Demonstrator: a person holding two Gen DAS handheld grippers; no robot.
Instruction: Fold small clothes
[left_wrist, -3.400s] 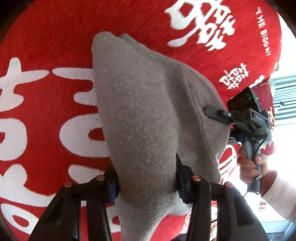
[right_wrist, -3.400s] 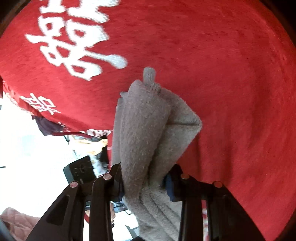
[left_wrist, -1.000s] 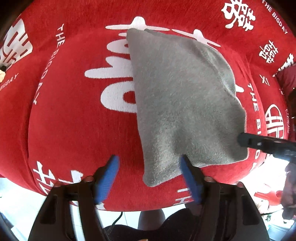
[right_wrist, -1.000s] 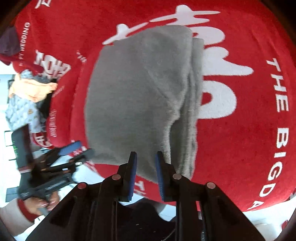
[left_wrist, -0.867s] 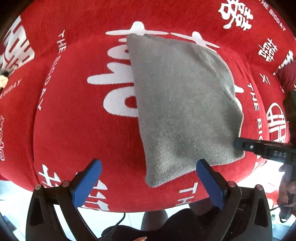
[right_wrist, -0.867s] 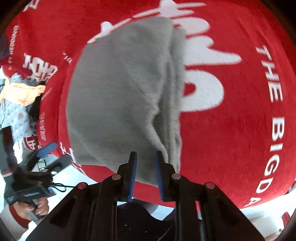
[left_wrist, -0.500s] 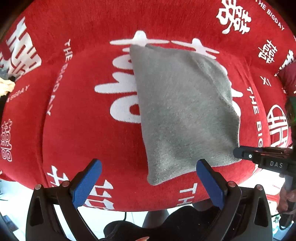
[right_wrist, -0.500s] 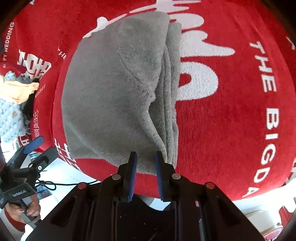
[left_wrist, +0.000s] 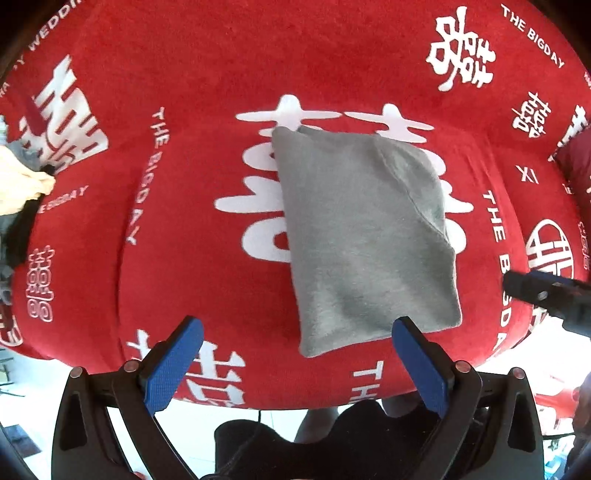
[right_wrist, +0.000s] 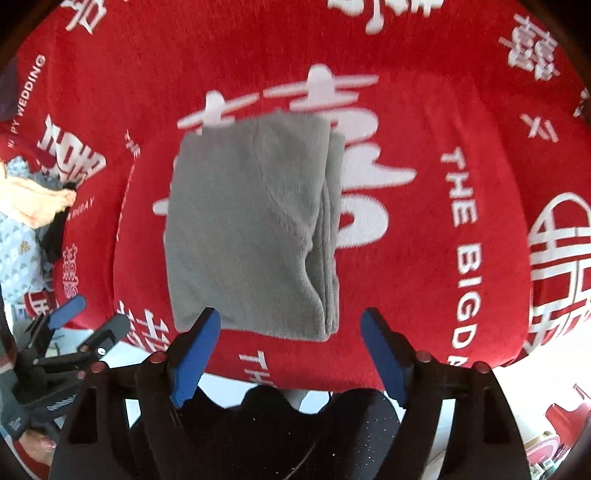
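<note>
A grey fleece garment (left_wrist: 365, 236) lies folded into a rectangle on the red seat cushion (left_wrist: 207, 280). It also shows in the right wrist view (right_wrist: 251, 229), with its layered edges on the right side. My left gripper (left_wrist: 295, 347) is open and empty, held back above the cushion's front edge. My right gripper (right_wrist: 291, 332) is open and empty, just short of the garment's near edge. The right gripper's tip shows at the right of the left wrist view (left_wrist: 543, 291). The left gripper shows at the lower left of the right wrist view (right_wrist: 70, 332).
The cushion is red with white characters and lettering. A pile of other small clothes (right_wrist: 29, 214), yellow, pale blue and black, lies at the left end of the seat. It also shows in the left wrist view (left_wrist: 18, 195). White floor shows below the front edge.
My right gripper has opened and drawn back from the garment. My left gripper opened wide earlier and has pulled back too. The folded garment stays flat on the cushion.
</note>
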